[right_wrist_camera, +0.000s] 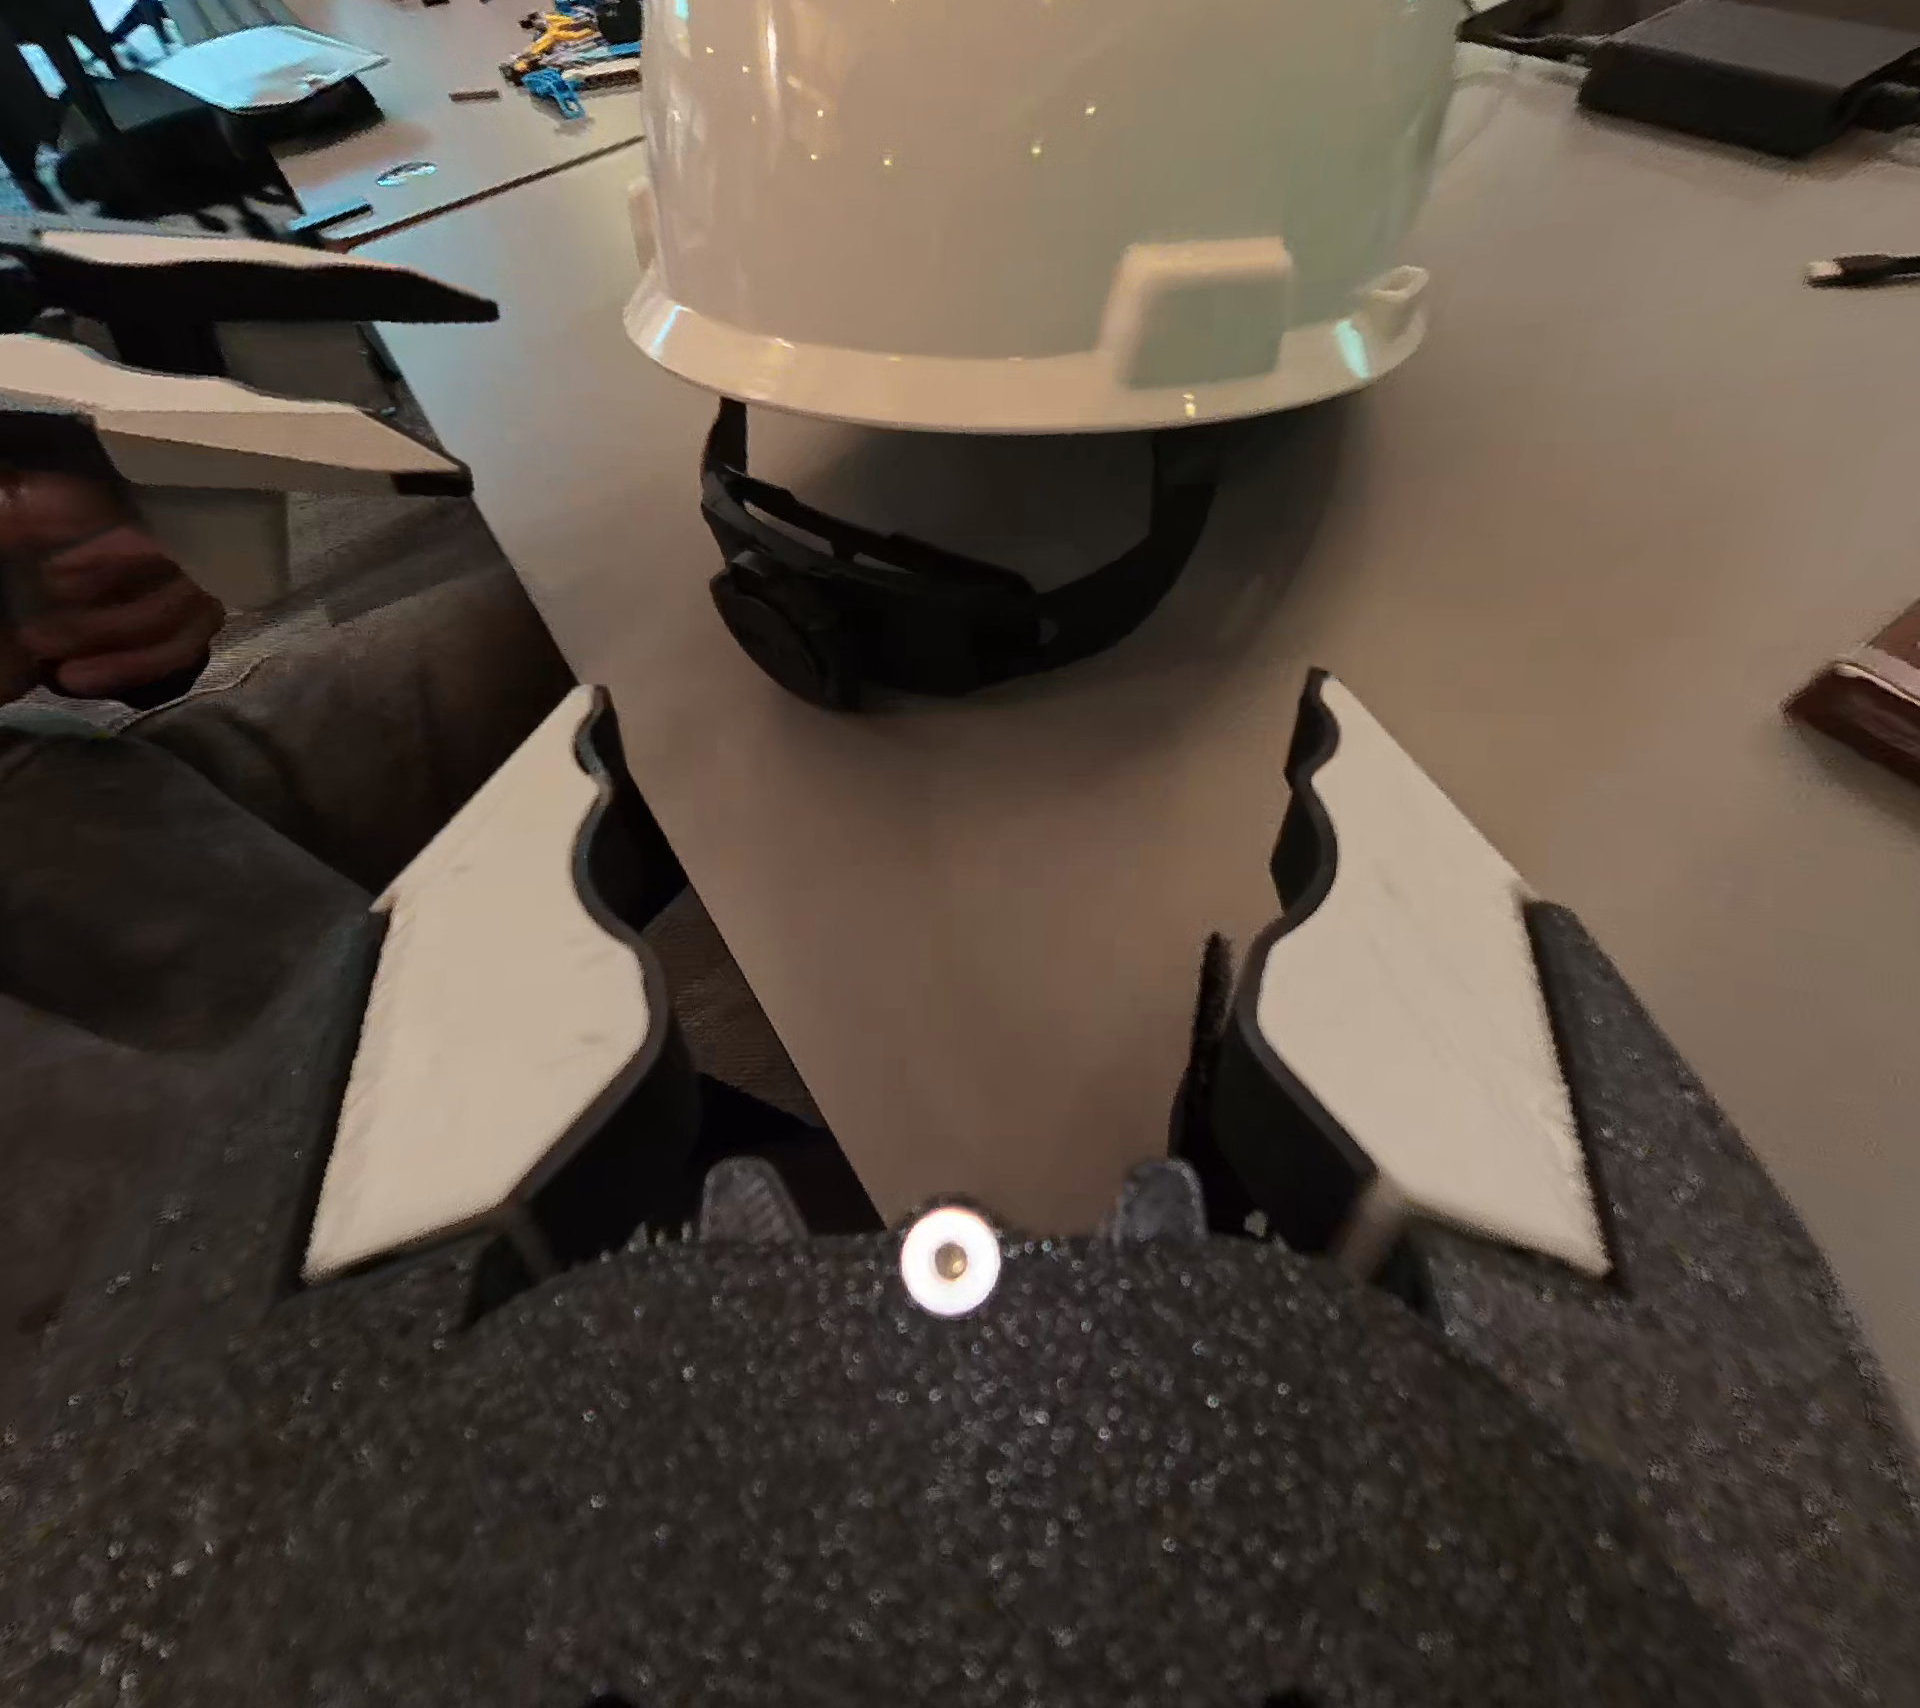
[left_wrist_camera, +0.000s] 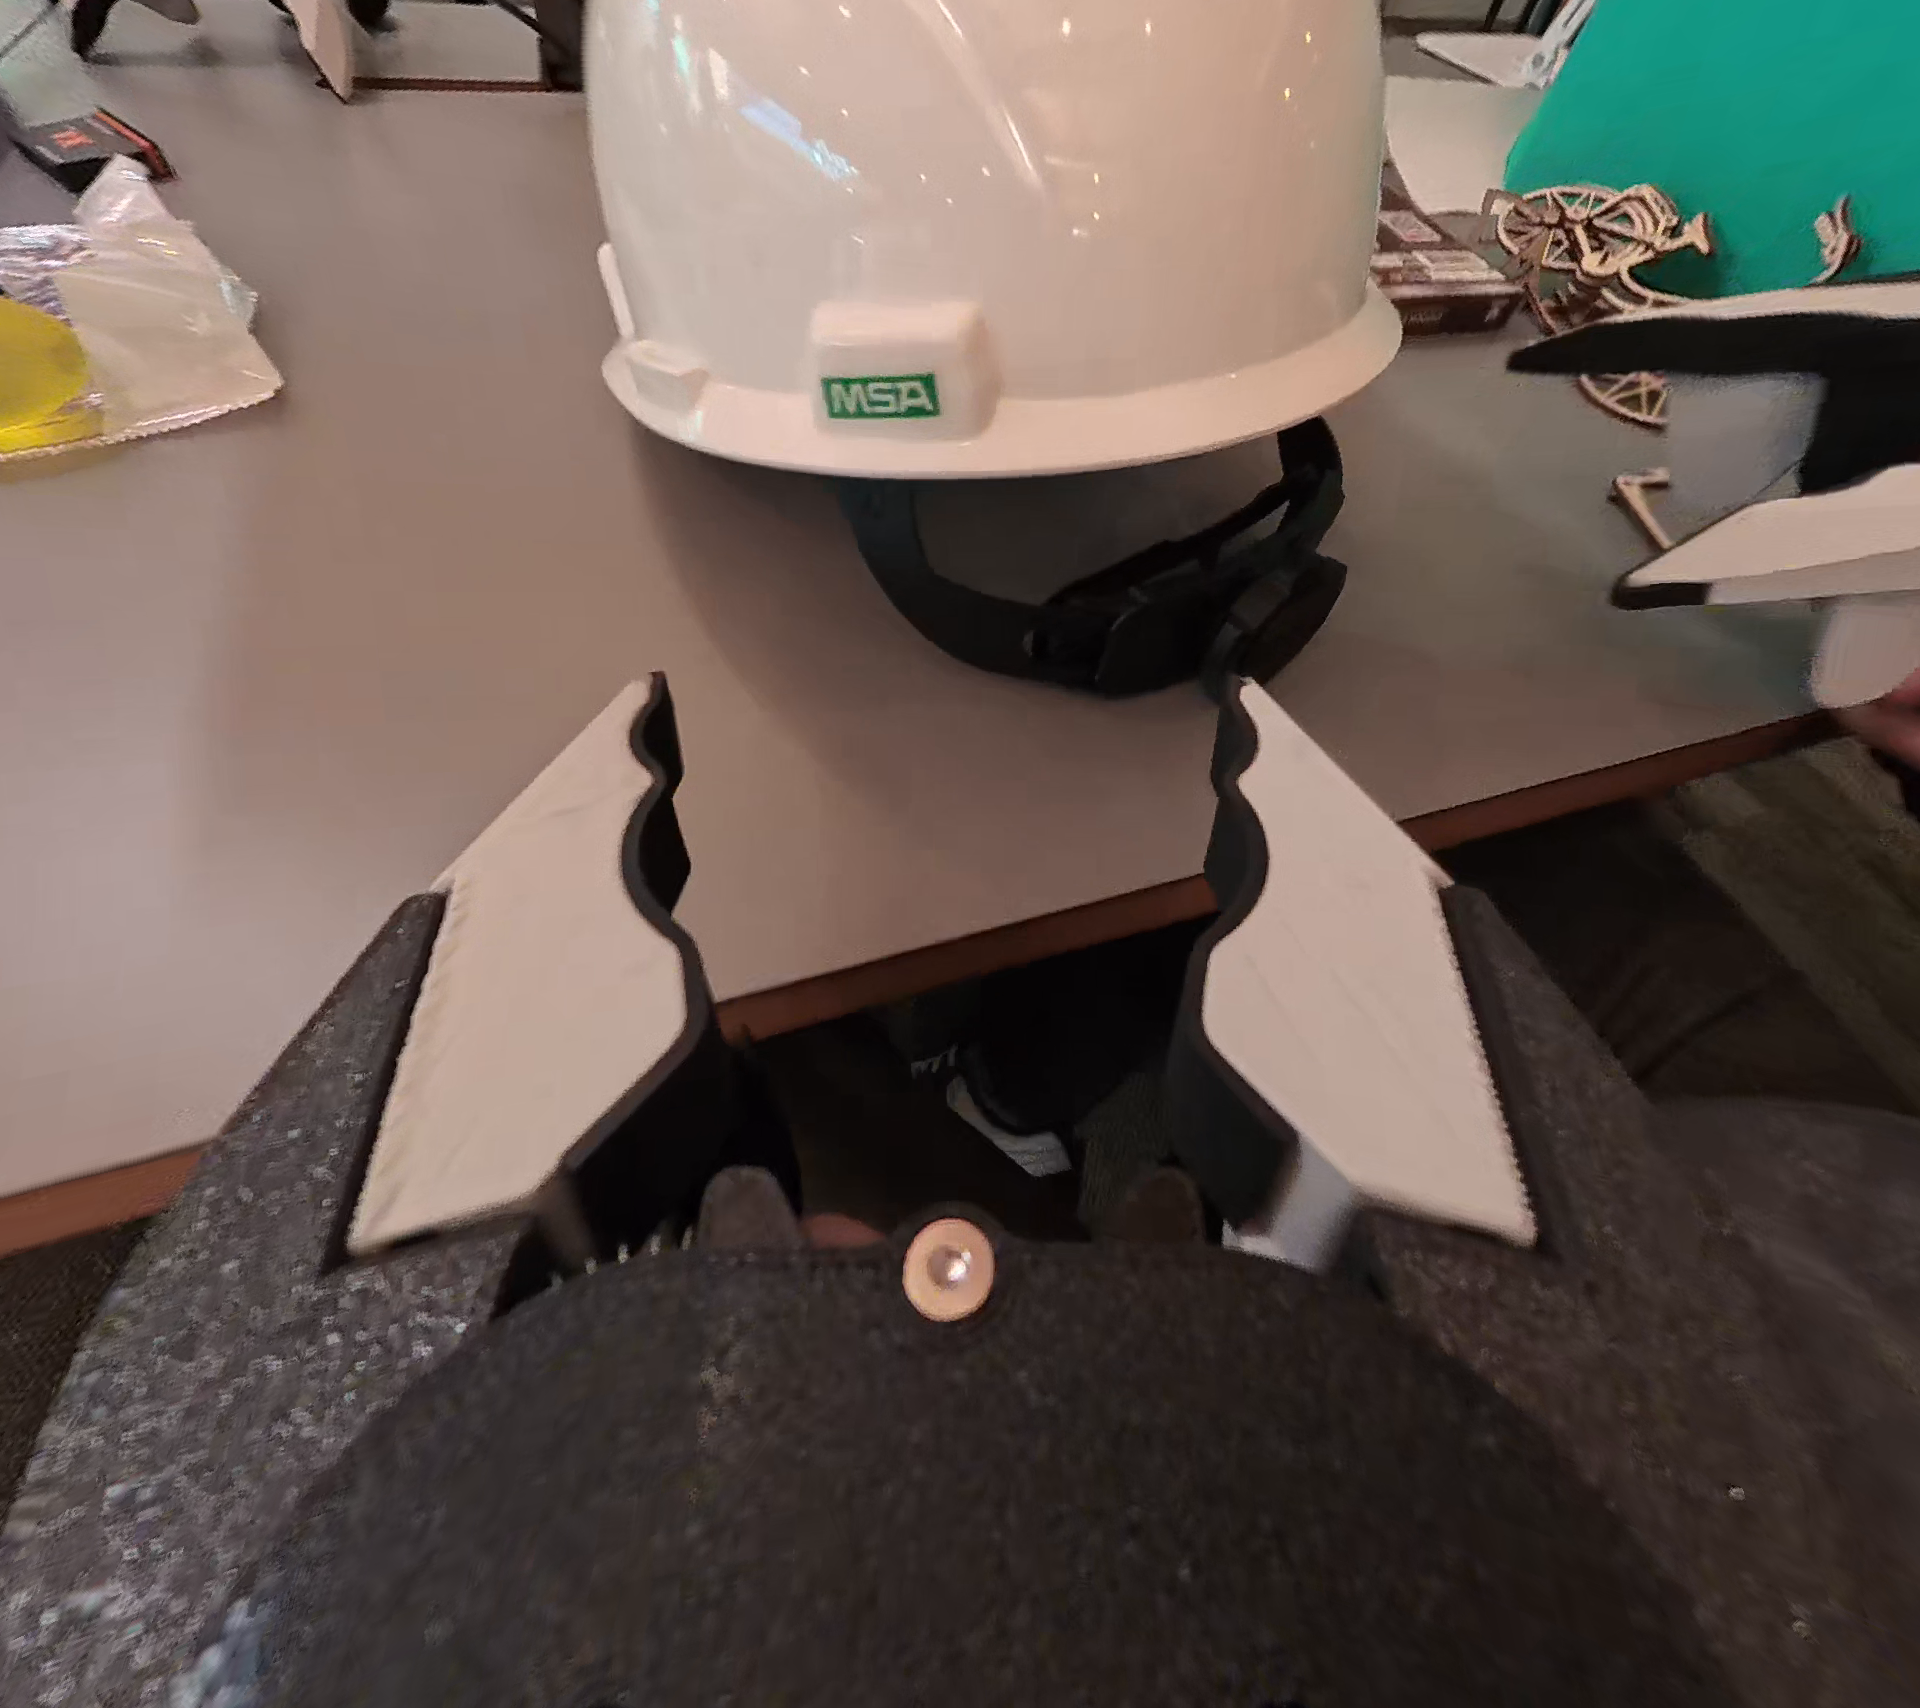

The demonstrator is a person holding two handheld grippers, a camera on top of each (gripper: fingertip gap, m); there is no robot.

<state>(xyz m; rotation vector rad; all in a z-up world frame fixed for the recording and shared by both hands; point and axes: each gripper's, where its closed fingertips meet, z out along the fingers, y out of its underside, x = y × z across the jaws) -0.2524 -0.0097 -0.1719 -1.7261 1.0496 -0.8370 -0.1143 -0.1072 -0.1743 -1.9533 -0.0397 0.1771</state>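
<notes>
Grey table (left_wrist_camera: 364, 619), upright white hard hat (left_wrist_camera: 987, 131), headband (left_wrist_camera: 1143, 630) gripper-ward.

I see a glossy white hard hat (left_wrist_camera: 987, 131) with a small green-and-white label on its brim clip, and its headband strap (left_wrist_camera: 1122, 609) is black. The surface (left_wrist_camera: 416, 619) under it is plain grey with a brown edge. My left tongs (left_wrist_camera: 940, 739) and right tongs (right_wrist_camera: 956, 733) are white with black wavy inner lining, on speckled dark grey bodies. A teal panel (left_wrist_camera: 1756, 48) stands behind pale wooden cut-outs (left_wrist_camera: 1600, 245); a clear bag (left_wrist_camera: 114, 328) shows yellow.
</notes>
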